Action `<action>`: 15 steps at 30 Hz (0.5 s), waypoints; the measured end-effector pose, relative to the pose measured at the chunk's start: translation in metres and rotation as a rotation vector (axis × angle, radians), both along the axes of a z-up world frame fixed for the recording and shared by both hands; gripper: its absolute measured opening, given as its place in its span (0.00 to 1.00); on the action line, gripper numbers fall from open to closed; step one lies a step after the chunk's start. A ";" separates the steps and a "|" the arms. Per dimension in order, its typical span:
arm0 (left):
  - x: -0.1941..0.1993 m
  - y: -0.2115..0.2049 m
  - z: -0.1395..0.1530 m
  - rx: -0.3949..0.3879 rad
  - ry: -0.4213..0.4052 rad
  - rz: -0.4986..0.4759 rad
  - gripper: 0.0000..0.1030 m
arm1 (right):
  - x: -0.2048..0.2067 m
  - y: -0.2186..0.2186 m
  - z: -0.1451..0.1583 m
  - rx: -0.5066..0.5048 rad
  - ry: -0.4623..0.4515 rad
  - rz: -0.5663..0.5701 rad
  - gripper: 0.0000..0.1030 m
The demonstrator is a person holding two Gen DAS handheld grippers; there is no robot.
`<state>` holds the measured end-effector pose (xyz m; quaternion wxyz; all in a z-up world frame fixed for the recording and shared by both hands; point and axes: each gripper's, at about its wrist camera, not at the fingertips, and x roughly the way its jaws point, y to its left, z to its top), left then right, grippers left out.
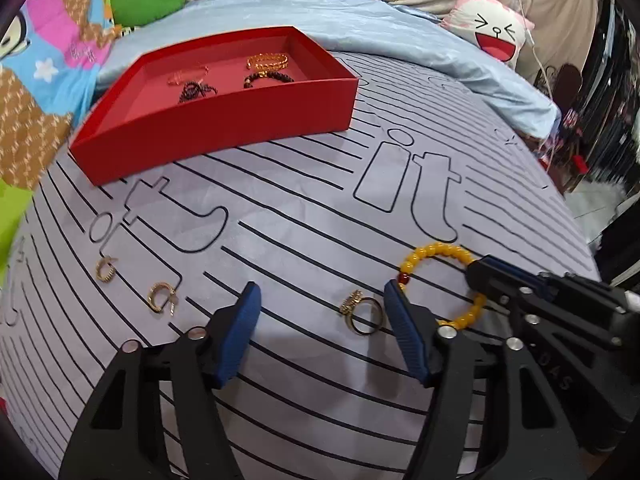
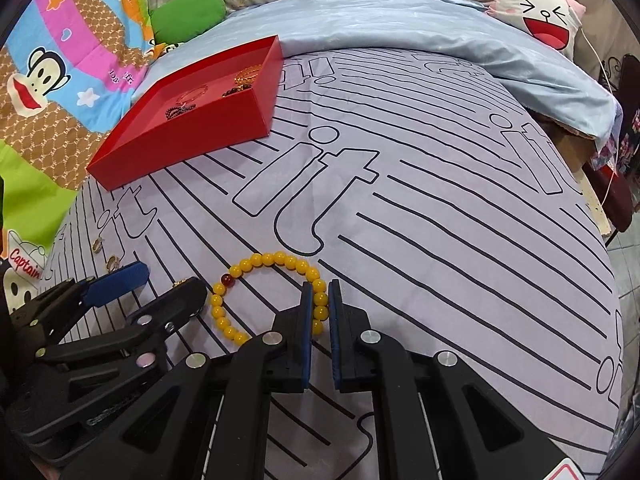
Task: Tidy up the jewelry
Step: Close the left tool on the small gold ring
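Right gripper (image 2: 320,292) on yellow bracelet (image 2: 256,264)

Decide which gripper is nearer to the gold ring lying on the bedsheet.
Left. The left gripper stands open with the gold ring lying between its fingers. The right gripper is farther off, shut on the yellow bead bracelet.

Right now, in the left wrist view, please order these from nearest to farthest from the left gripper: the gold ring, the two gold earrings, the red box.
1. Gold ring: on the bedspread between the left gripper fingers, toward its right finger.
2. Near earring: to the left.
3. Far earring: further left.
4. Red box: far back, upper left.
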<state>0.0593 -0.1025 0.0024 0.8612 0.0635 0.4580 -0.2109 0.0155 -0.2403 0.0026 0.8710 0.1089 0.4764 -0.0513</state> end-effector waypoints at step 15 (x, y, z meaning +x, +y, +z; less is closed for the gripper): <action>-0.005 0.027 0.003 -0.063 0.042 -0.018 0.08 | -0.001 0.014 0.002 0.018 -0.005 0.042 0.07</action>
